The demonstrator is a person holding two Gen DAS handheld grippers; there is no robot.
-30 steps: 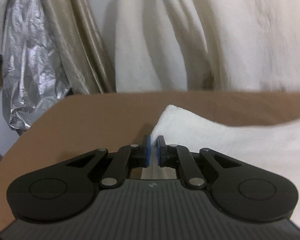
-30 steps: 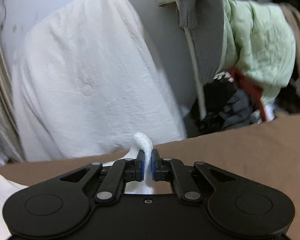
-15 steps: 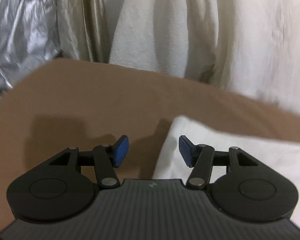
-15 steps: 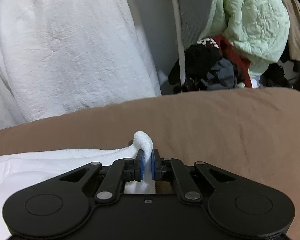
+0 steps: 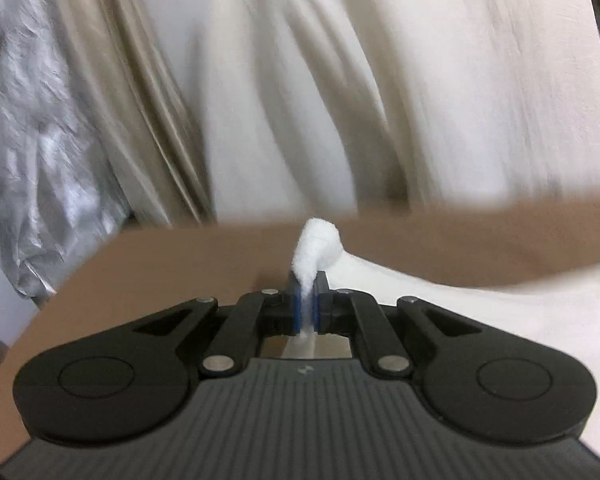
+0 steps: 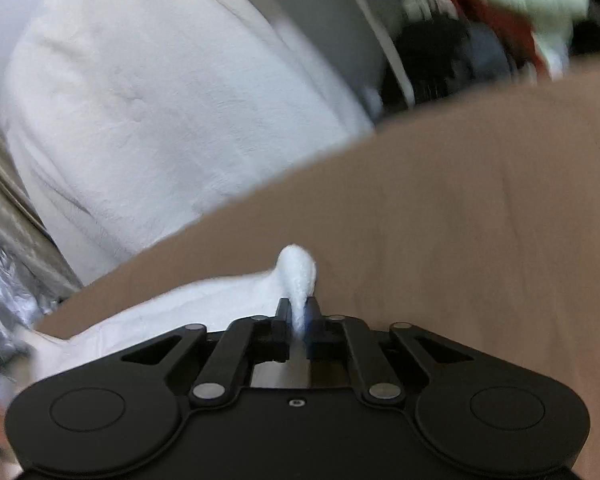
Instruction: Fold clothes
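Where both hand-held grippers [image 5: 308, 300] [image 6: 298, 318] pinch it, white fluffy cloth [image 5: 480, 300] bunches (left just reclosed).

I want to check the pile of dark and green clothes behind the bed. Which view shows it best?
The right wrist view: the clothes pile sits at its top right, blurred. The left wrist view shows none of it.

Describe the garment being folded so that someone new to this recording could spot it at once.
Start from the brown surface that fills the lower half of both wrist views. On it lies a white fleecy cloth, a bunched corner pinched in the left gripper and another in the right gripper. Unlike the big cream fabric hanging behind, it lies flat.
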